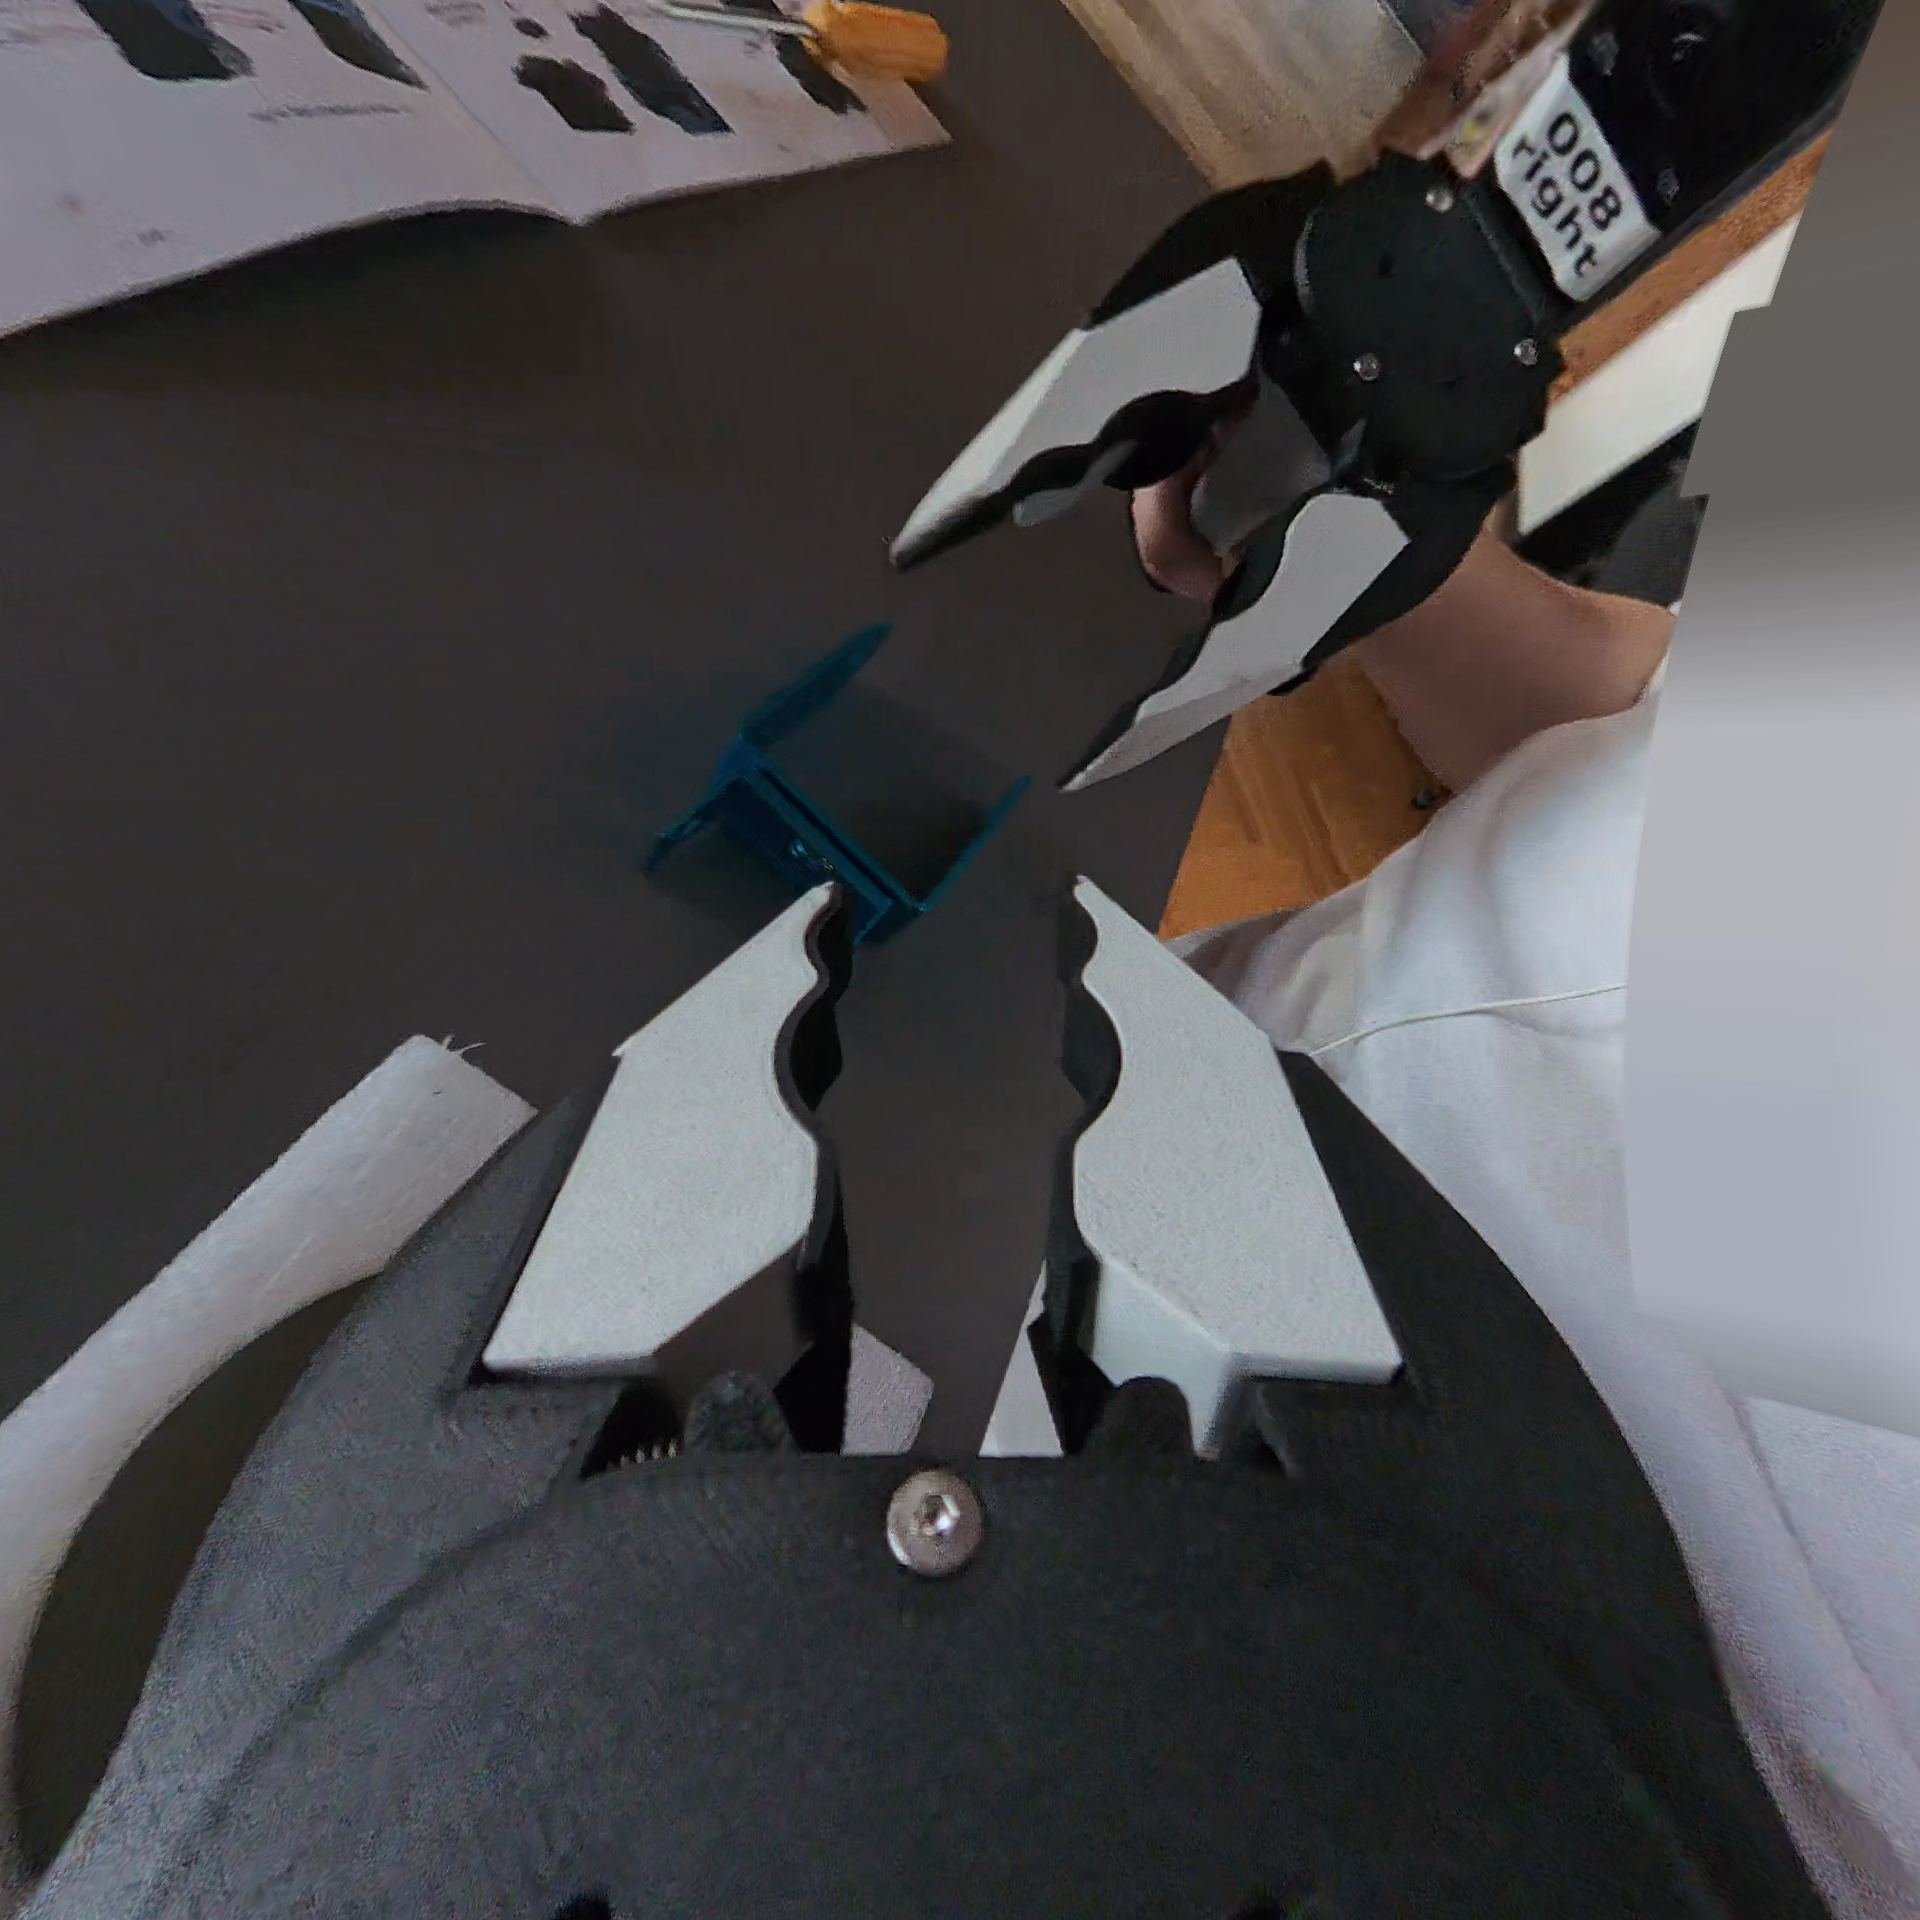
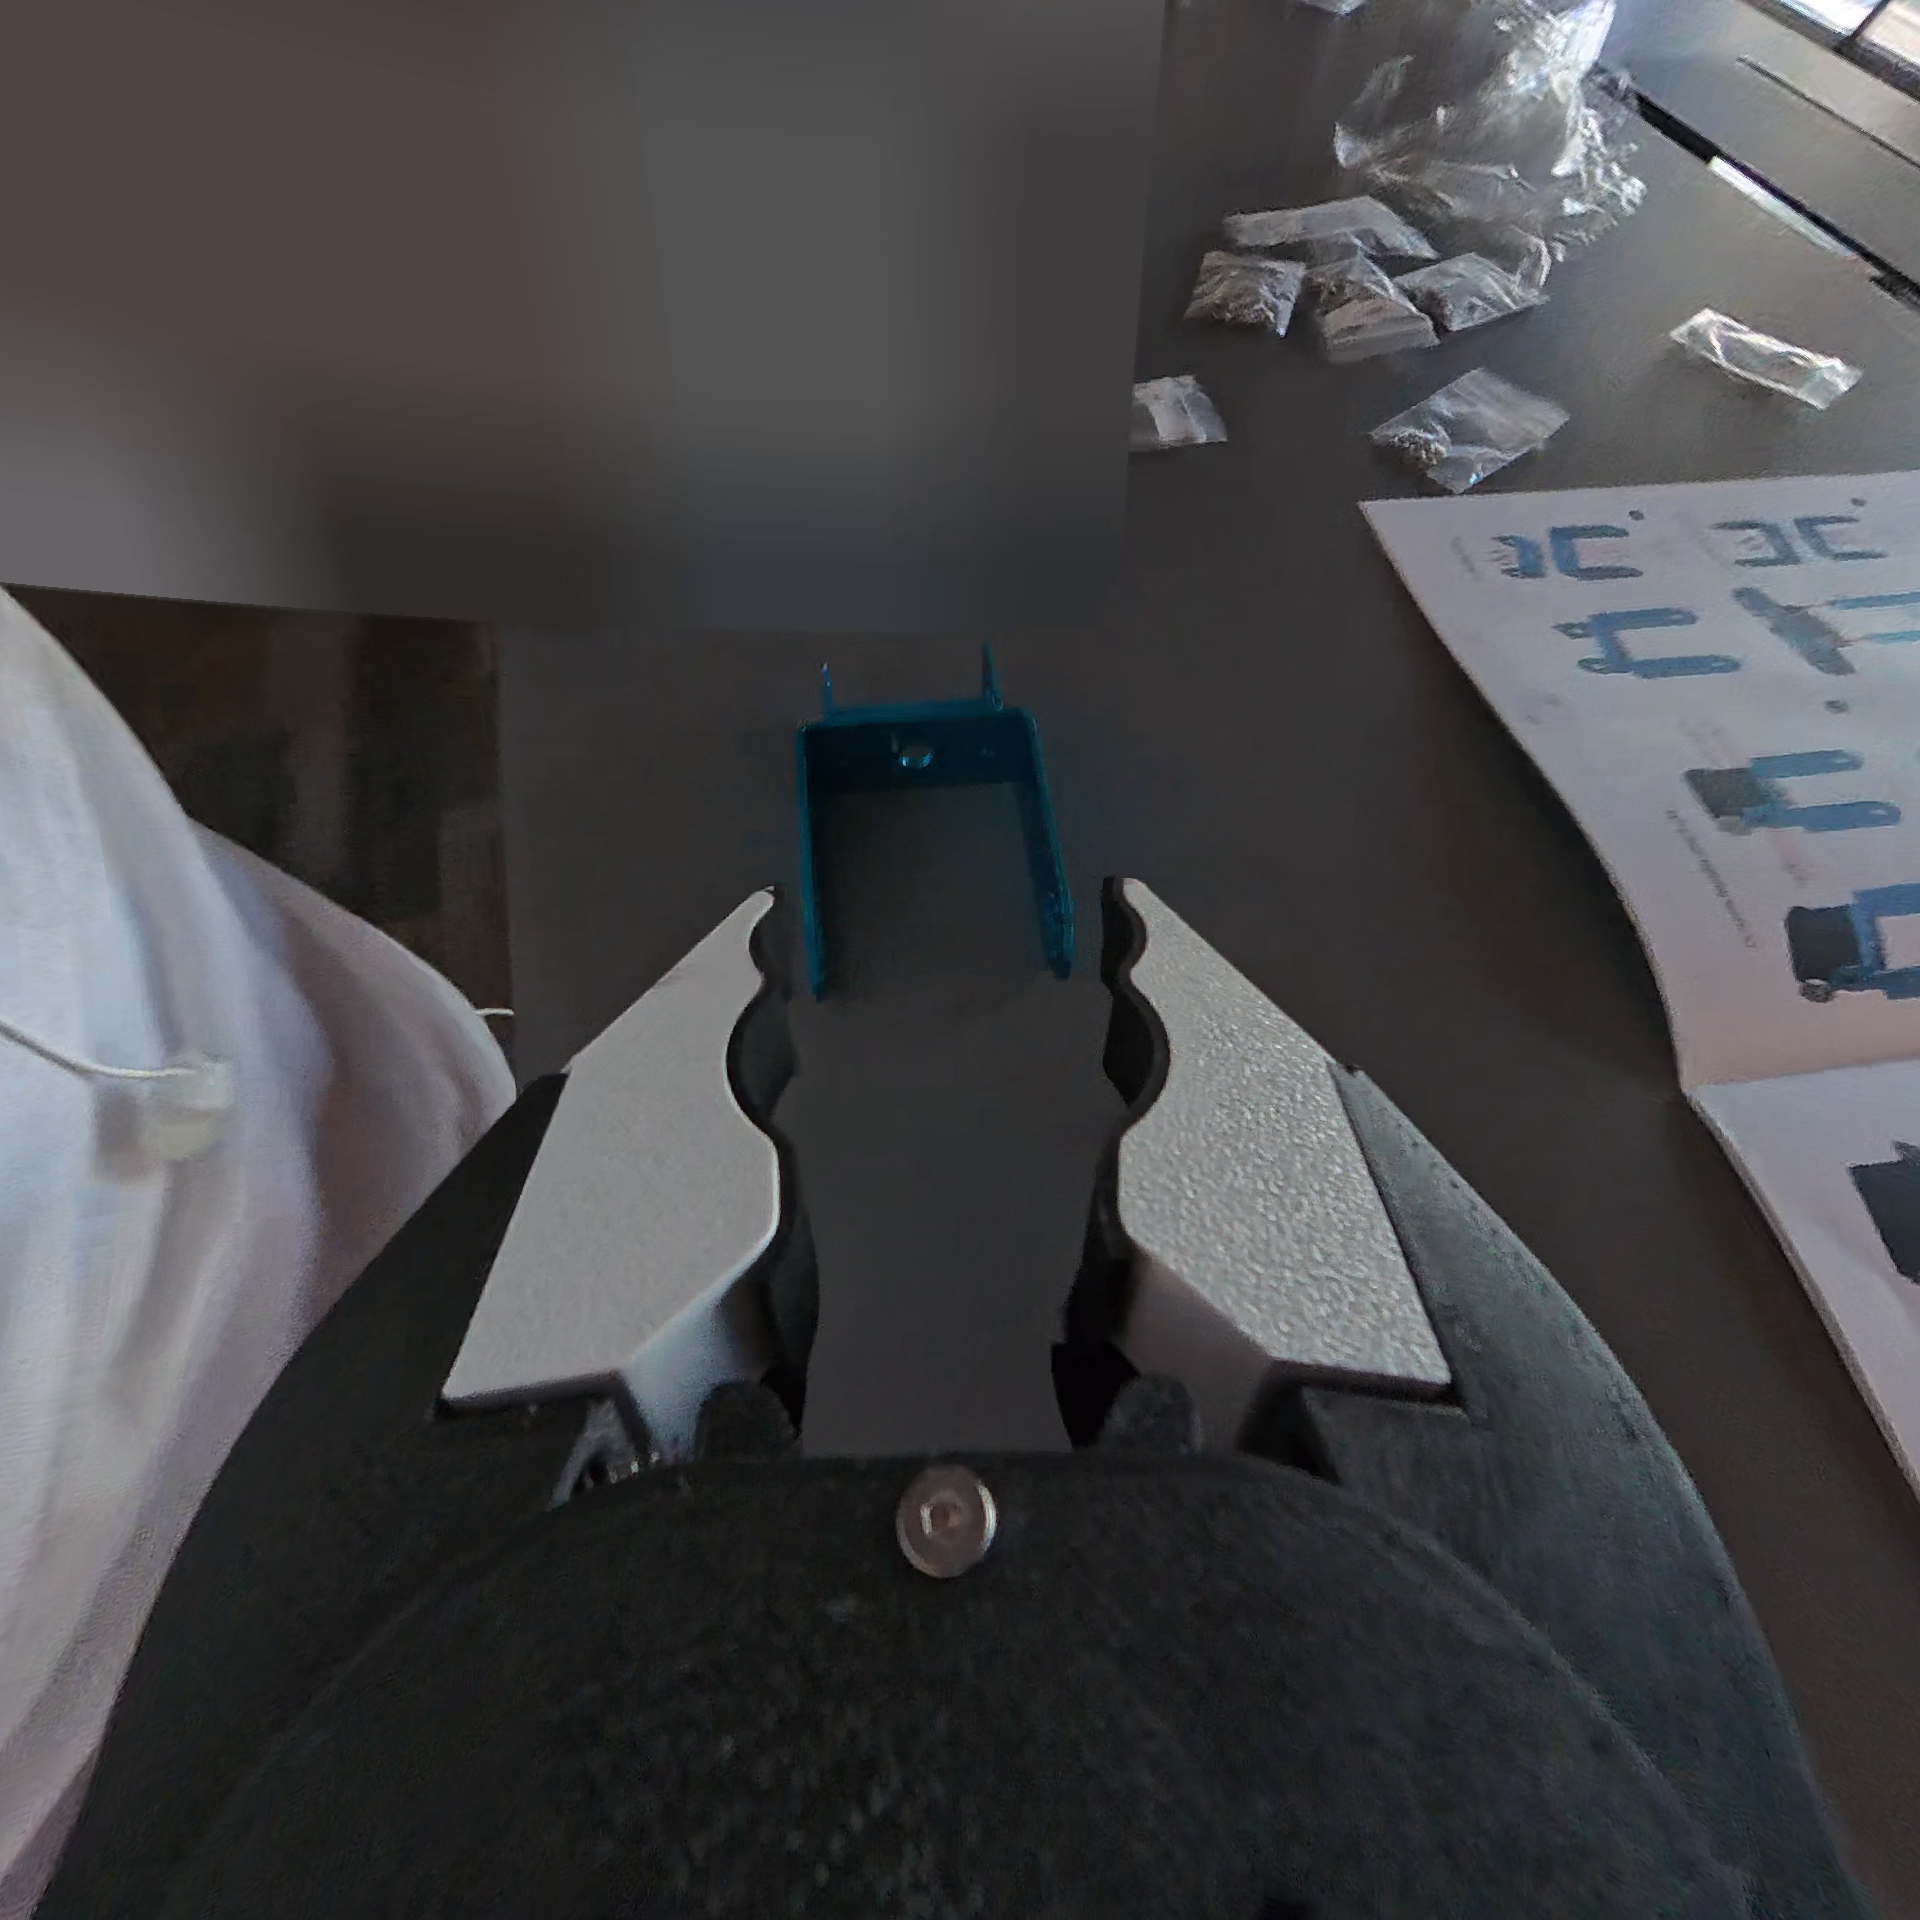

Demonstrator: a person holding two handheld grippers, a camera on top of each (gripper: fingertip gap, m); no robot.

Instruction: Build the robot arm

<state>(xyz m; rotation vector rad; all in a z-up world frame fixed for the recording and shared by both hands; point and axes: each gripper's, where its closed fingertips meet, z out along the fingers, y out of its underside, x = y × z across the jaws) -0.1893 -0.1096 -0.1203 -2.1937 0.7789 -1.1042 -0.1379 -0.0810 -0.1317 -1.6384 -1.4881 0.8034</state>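
Both hand-held grippers, left (image 1: 951, 899) and right (image 2: 940, 899), are spread and hold nothing; blue metal bracket (image 2: 930, 831) lies untouched on dark bench (image 2: 1299, 779), just ahead.

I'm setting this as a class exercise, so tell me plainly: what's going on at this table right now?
A person holds two grippers over a dark table. Both are open and hold nothing. A blue metal bracket lies on the table between them. The right gripper points at its open end, fingertips just short of its two side arms. The left gripper comes from the other side, with one fingertip at the bracket's edge. An open instruction sheet and small clear bags of parts lie nearby.
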